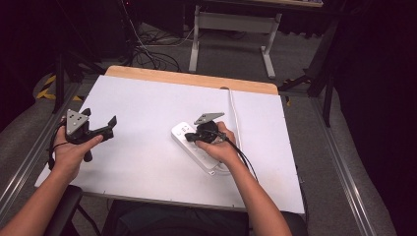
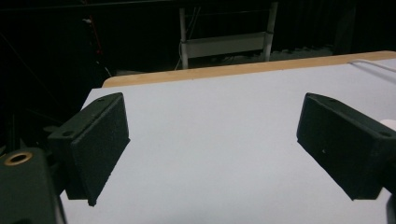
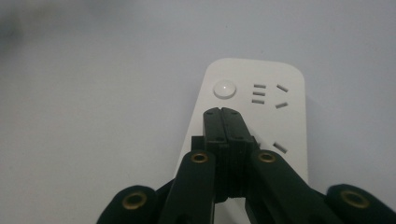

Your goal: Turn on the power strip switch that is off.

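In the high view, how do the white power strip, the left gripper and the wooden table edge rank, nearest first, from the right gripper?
1. White power strip: directly under the right gripper.
2. Wooden table edge: beyond it, at the far side.
3. Left gripper: far across the table, near its left edge.

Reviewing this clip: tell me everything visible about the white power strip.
The power strip is a flat, rounded white plastic bar lying diagonally on the white table, its white cord running toward the far edge. It has a round button at one end and slotted sockets beside it. The shut right gripper sits over it near the button; contact is unclear.
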A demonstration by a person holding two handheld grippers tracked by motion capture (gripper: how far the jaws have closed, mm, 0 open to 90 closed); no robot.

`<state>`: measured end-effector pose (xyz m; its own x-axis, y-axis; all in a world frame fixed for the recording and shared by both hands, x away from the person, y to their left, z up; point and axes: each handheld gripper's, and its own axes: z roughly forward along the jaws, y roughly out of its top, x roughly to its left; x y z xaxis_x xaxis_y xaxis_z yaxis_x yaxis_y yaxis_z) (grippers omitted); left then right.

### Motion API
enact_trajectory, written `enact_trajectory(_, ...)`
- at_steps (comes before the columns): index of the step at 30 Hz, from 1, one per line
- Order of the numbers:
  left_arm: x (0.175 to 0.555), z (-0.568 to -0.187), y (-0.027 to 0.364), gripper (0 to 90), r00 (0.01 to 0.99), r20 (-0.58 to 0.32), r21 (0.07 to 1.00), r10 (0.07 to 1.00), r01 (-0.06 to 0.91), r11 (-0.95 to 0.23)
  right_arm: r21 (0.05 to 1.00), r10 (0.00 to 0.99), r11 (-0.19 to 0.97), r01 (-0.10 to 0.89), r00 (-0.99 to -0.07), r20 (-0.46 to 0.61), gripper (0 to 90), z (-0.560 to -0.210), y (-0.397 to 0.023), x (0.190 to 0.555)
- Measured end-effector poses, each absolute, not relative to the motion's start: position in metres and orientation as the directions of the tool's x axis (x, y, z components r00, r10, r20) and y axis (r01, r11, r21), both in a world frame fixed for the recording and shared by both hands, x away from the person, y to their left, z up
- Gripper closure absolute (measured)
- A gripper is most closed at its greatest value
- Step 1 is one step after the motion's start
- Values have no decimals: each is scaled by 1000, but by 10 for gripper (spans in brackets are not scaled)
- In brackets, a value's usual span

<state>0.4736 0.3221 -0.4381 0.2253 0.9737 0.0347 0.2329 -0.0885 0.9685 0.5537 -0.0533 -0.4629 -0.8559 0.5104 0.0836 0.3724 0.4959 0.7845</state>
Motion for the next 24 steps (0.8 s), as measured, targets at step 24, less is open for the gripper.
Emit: enact_trajectory(24,474,-439,321,100,223,38,967,974,236,-92,771,570,502,392,-821,46,900,-463,-47,550)
